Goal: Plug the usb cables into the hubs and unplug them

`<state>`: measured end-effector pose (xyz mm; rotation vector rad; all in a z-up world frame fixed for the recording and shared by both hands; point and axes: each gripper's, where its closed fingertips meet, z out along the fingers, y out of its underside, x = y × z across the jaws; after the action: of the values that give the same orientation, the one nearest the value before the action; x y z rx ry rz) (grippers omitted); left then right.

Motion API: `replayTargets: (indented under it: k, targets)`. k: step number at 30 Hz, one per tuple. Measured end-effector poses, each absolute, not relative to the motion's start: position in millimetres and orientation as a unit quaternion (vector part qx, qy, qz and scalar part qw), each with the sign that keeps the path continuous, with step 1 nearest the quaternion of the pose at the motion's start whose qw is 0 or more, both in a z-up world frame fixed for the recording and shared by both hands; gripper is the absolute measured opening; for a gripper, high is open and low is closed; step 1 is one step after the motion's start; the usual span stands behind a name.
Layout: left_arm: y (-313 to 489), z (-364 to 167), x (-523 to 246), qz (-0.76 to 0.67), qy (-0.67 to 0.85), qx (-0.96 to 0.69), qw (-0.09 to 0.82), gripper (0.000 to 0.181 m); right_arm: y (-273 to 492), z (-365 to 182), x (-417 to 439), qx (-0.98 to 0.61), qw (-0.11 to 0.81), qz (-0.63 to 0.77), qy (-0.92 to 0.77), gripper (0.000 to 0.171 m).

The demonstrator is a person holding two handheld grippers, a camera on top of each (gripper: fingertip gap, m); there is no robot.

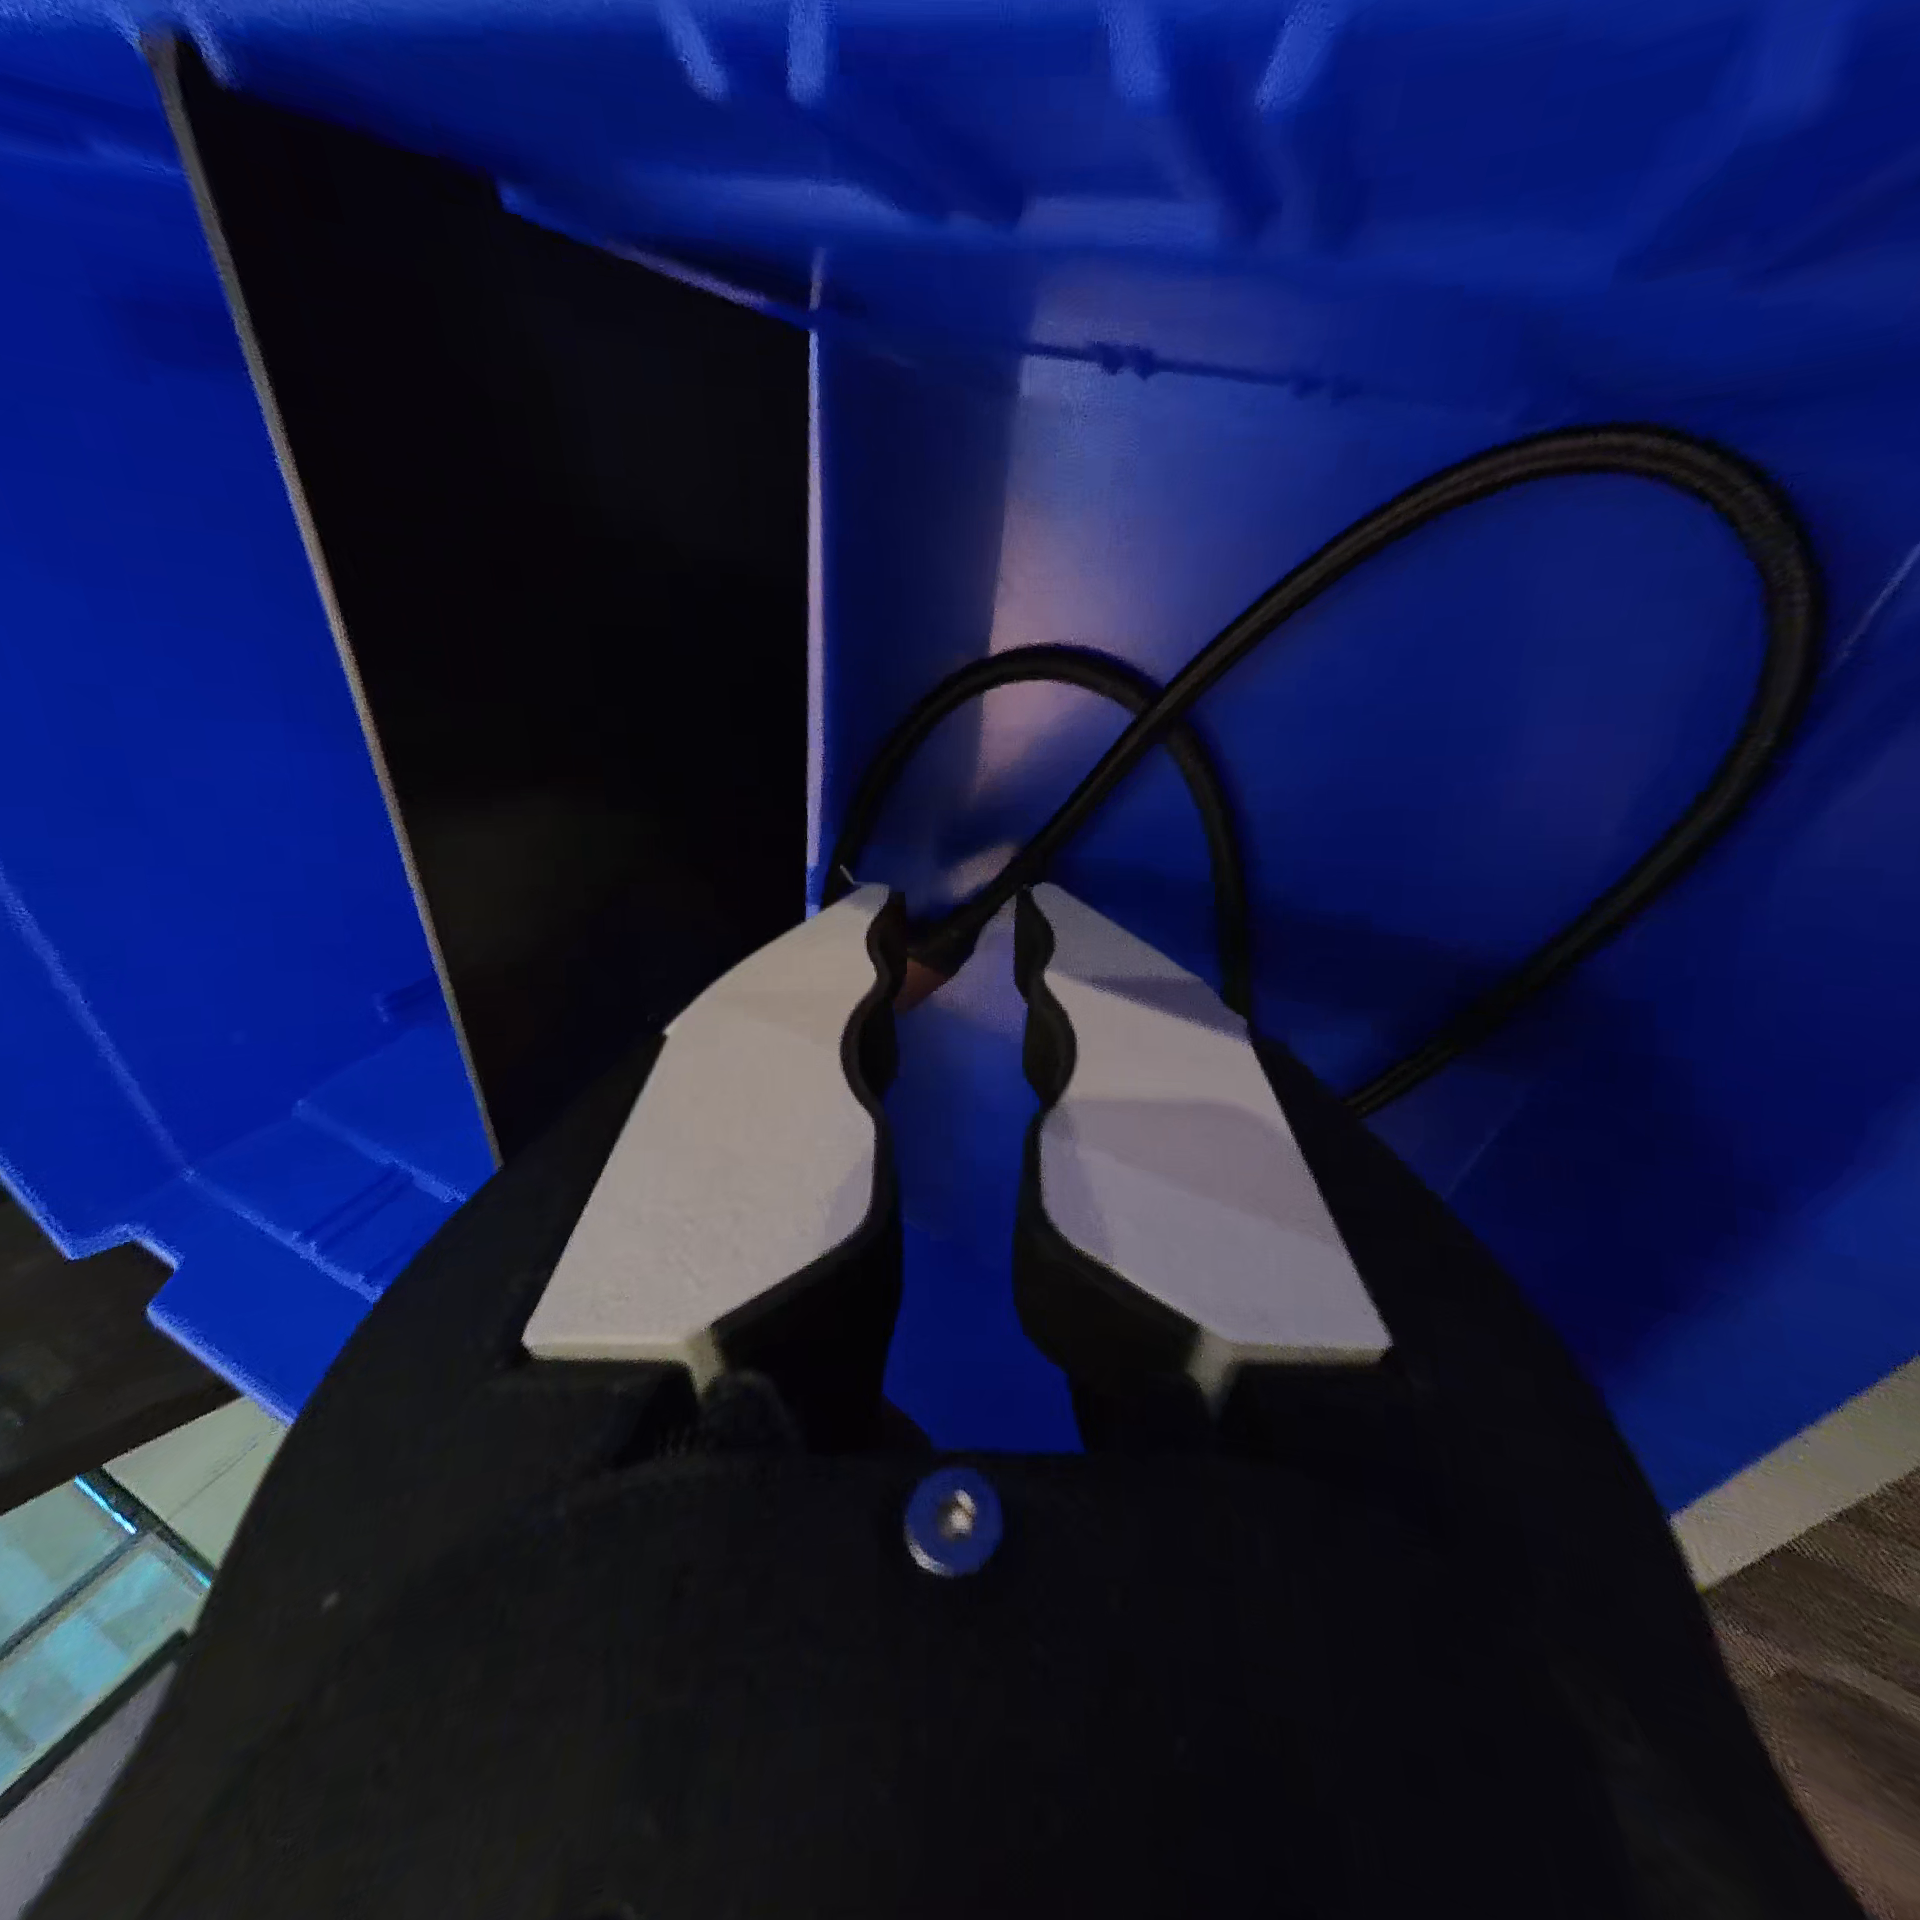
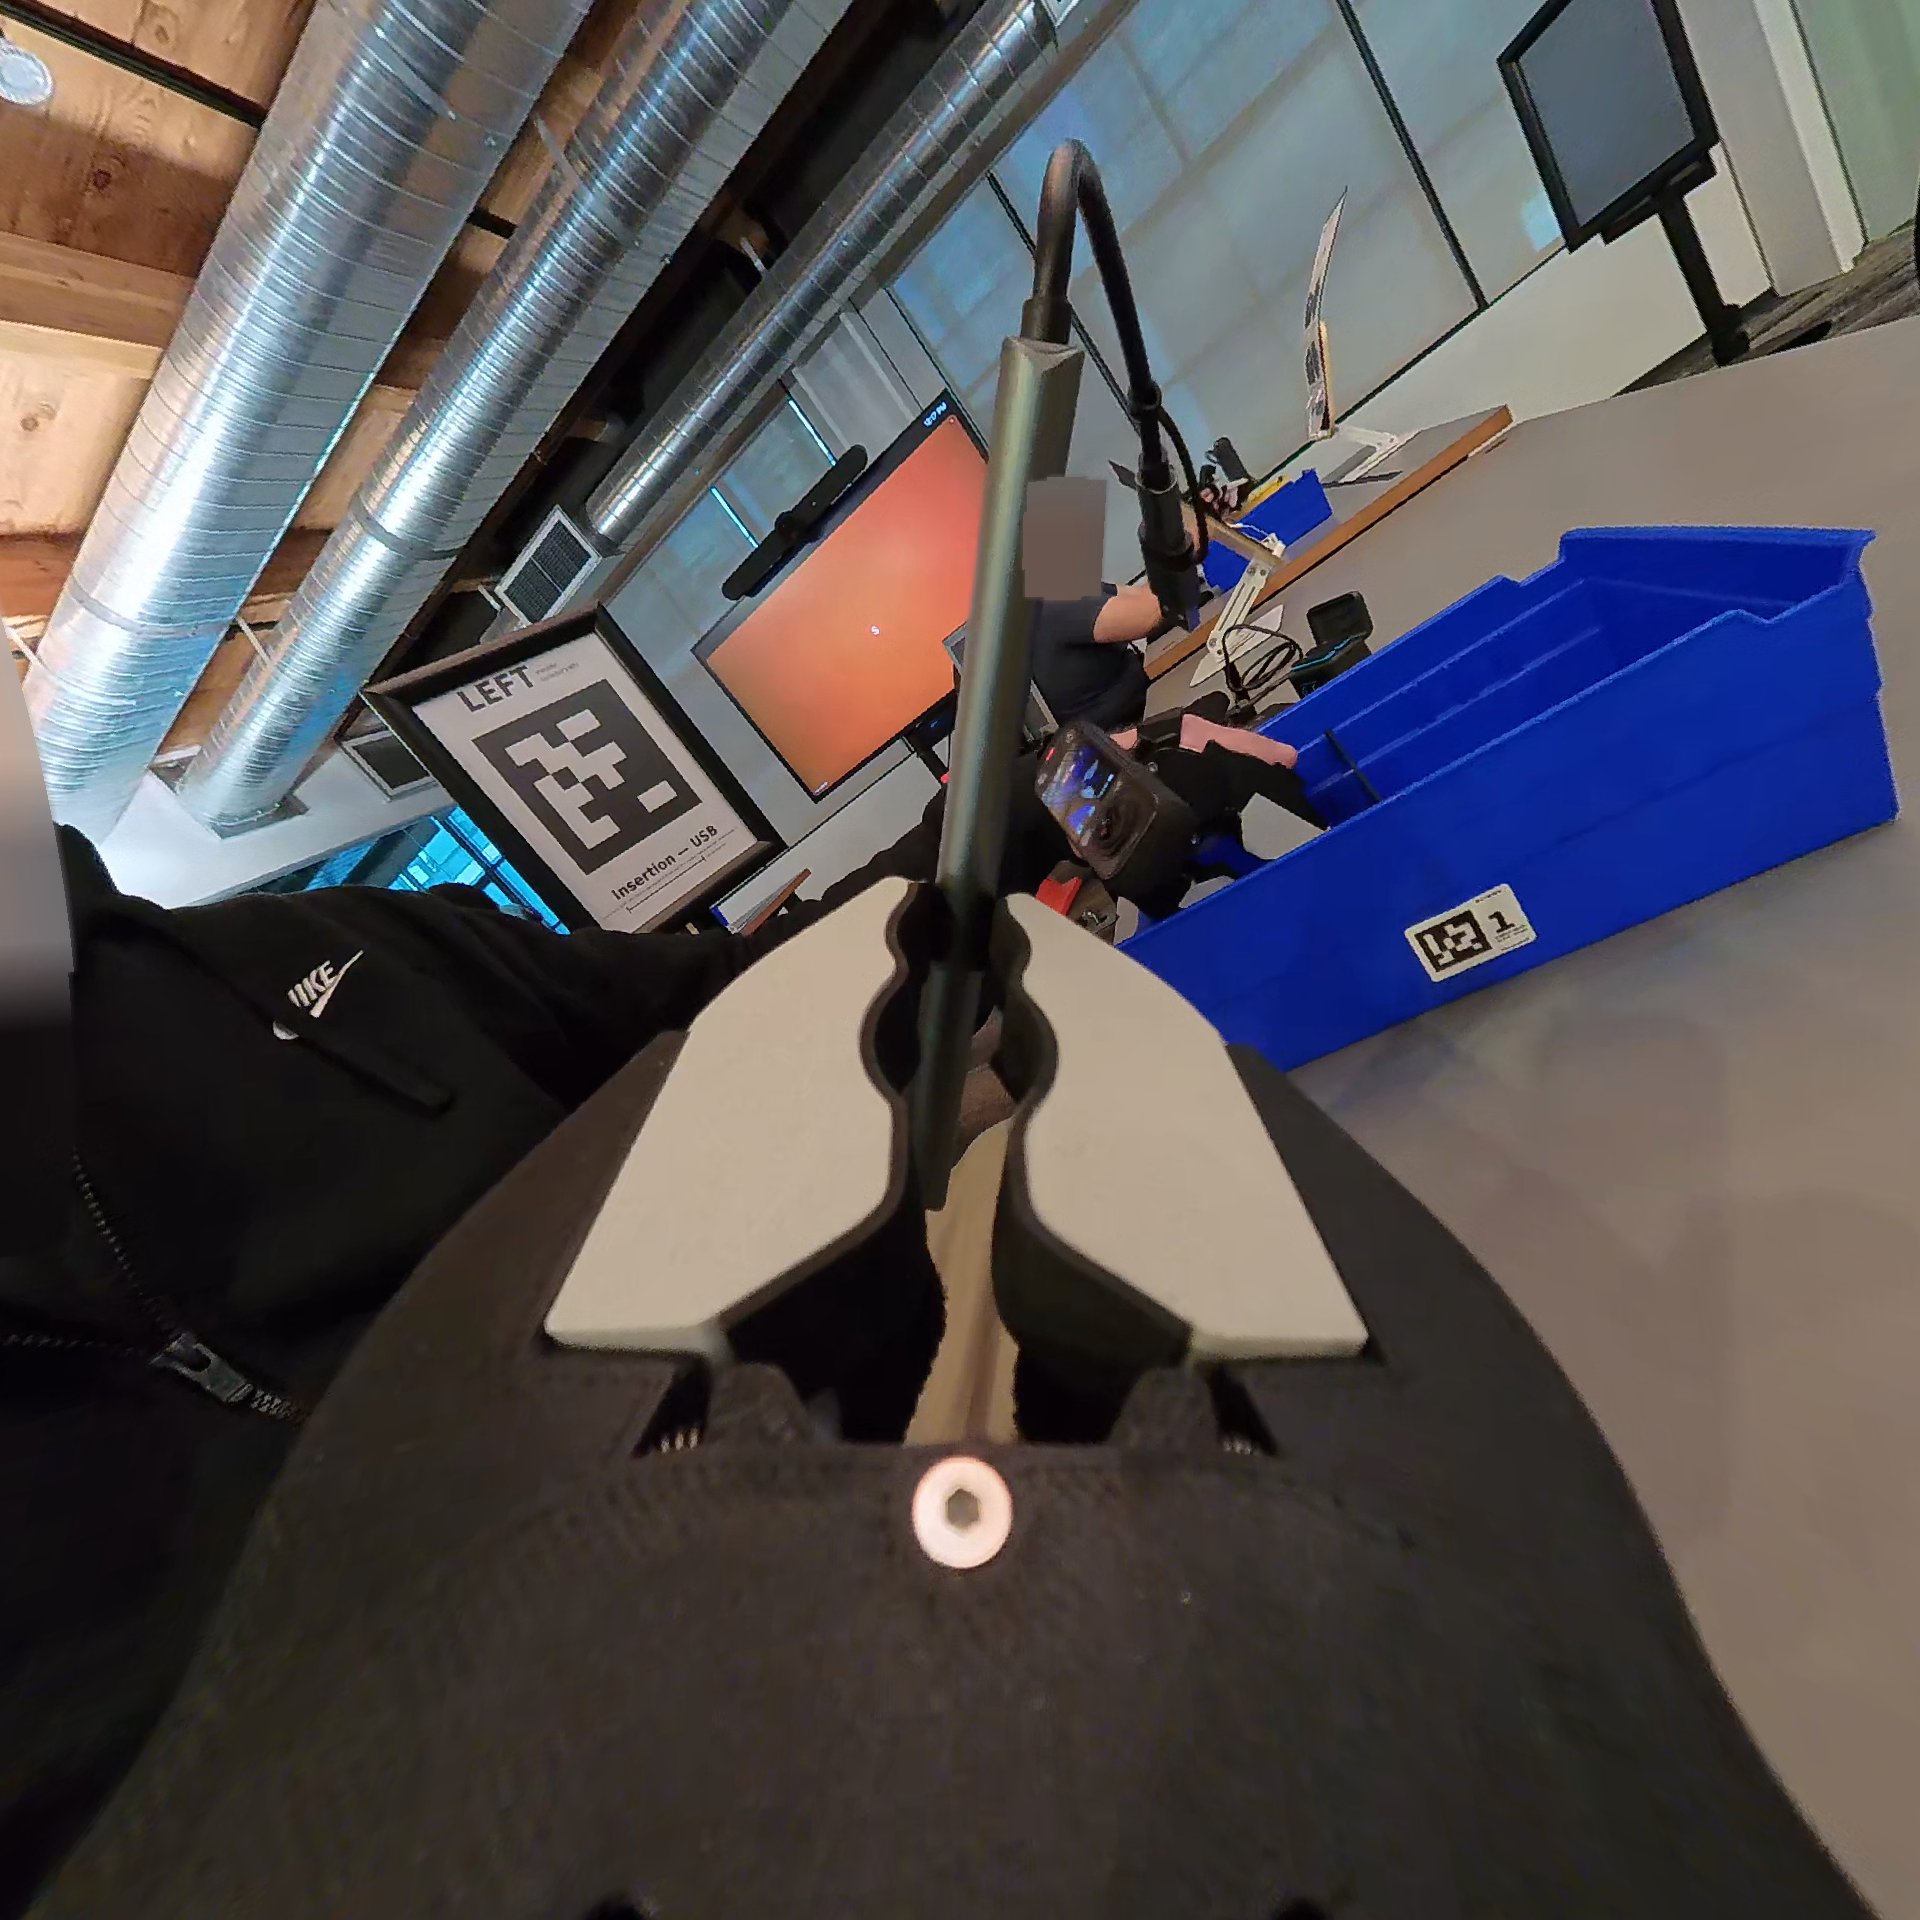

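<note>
Left gripper (image 1: pixel 951 914) jaws narrow, pinching limp cable (image 1: pixel 1455 831) at plug end inside blue bin (image 1: pixel 1455 312) — right gripper (image 2: pixel 961 925) clamped on slim rigid hub (image 2: pixel 1003 582), light.

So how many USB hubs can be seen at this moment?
1. The slim dark hub stands clamped in the right gripper, with its cable arching from the top end. None shows in the blue bin, though its inside is partly hidden.
</note>
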<state>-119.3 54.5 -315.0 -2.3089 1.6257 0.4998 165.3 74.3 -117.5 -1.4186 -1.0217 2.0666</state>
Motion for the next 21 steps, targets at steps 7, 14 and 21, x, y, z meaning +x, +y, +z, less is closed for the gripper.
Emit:
replayTargets:
  k: [7,14,21]
  targets:
    - [56,-319,-128,0.188,0.543,-0.810,0.114,0.010,75,-119,165,-0.513,0.214,0.745,-0.368,0.010]
    - [58,-310,-128,0.178,0.539,-0.811,0.141,0.008,77,-119,166,-0.516,0.218,0.744,-0.365,0.010]
    - [68,-265,-124,0.155,0.499,-0.816,0.245,0.007,81,-120,168,-0.517,0.221,0.745,-0.359,0.010]
